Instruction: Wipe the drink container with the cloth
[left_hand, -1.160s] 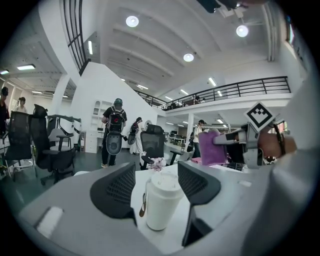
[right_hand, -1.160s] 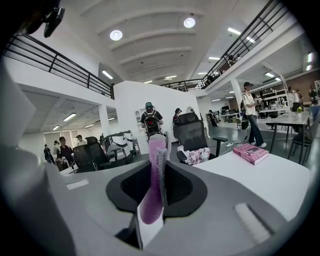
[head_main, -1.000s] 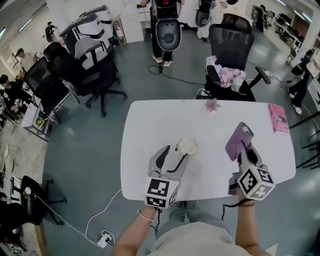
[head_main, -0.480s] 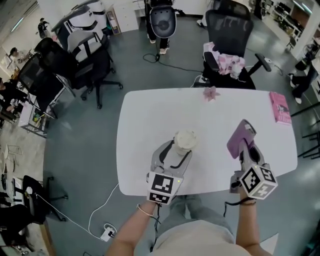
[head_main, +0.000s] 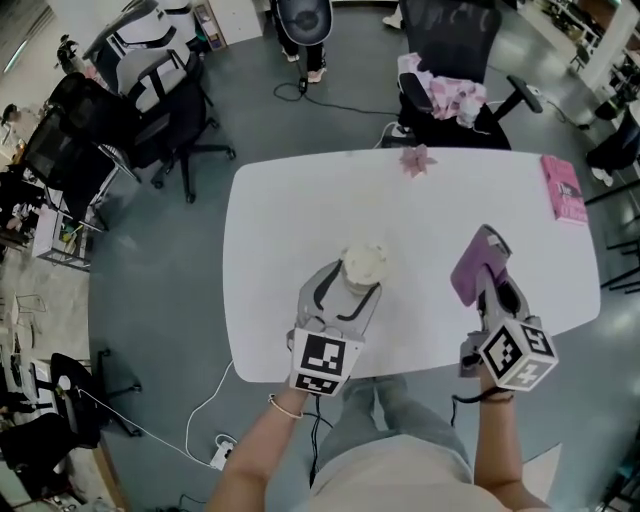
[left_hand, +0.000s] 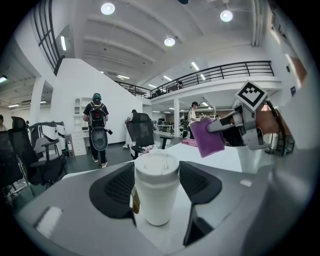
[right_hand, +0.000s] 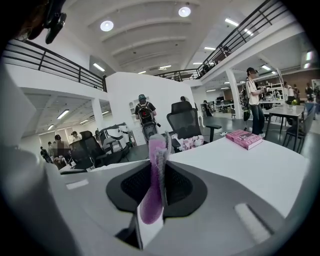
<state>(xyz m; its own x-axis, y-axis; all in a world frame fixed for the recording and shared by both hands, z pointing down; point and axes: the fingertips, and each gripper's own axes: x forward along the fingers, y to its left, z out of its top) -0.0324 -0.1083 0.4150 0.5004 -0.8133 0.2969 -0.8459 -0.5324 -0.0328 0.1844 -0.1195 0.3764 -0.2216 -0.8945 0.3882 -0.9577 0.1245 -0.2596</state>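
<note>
From the head view: a white, lidded drink container (head_main: 363, 263) upright on the worktop (head_main: 290, 215), near the near edge and left of its middle, set between the fingers of the left tool (head_main: 357, 285). A purple cloth (head_main: 477, 268) pinched in the right tool (head_main: 490, 280), raised over the worktop toward the near right corner, well apart from the container. A pink book (head_main: 563, 188) by the far right corner and a small pink thing (head_main: 415, 158) at the far edge (too small to name). From the left gripper view: jaws spread wide, having just been opening, with the container (left_hand: 156, 192) standing on the worktop between the pads and a gap showing on its right side, so seemingly not pressed. Cloth (left_hand: 207, 136) beyond it, up and to the right. From the right gripper view: jaws closed tight on the cloth (right_hand: 152, 195), its folded edge sticking up between the pads; no container here, only the book and bare worktop ahead. By judgement: container's long axis vertical, cloth lying to its right, hence a leftward sweep of the right hand onto the container's side; left tool far nearer for steadying, though needing to close first.
</note>
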